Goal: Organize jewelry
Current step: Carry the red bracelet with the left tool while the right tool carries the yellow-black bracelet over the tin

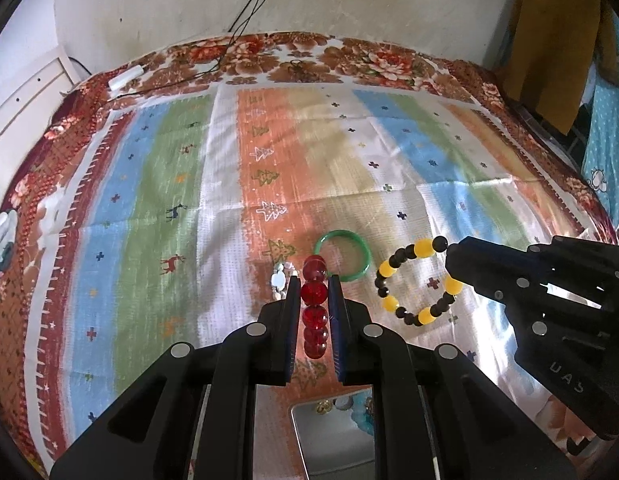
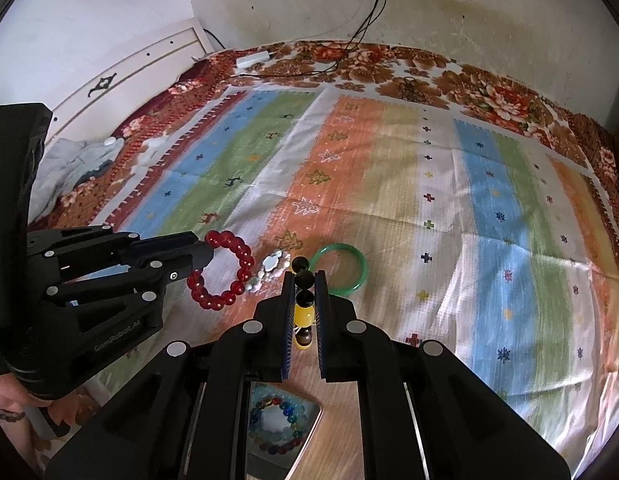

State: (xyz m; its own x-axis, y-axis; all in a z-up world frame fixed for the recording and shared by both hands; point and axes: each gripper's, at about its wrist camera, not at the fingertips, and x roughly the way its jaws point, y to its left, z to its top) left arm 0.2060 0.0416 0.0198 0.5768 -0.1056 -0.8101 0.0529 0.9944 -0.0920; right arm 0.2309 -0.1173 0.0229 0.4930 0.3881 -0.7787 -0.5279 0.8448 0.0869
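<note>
Here, left tongs [image 1: 314, 300] pinching a red bead bracelet [image 1: 315, 312], right tongs [image 2: 305, 300] pinching a yellow-and-black bead bracelet [image 2: 303, 314], green bangle [image 1: 343, 256] on the striped cloth [image 1: 169, 184] at centre frame

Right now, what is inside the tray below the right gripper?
In the tray, a multicoloured bead bracelet is visible. The right gripper, shut on the yellow-and-black bracelet, covers the tray's sides, so anything else inside cannot be seen.

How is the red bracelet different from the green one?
The red bracelet is a string of shiny round beads; the green bangle is one smooth solid ring. The red bracelet hangs pinched in the left gripper; the green bangle lies flat on the cloth. Both are circles.
</note>
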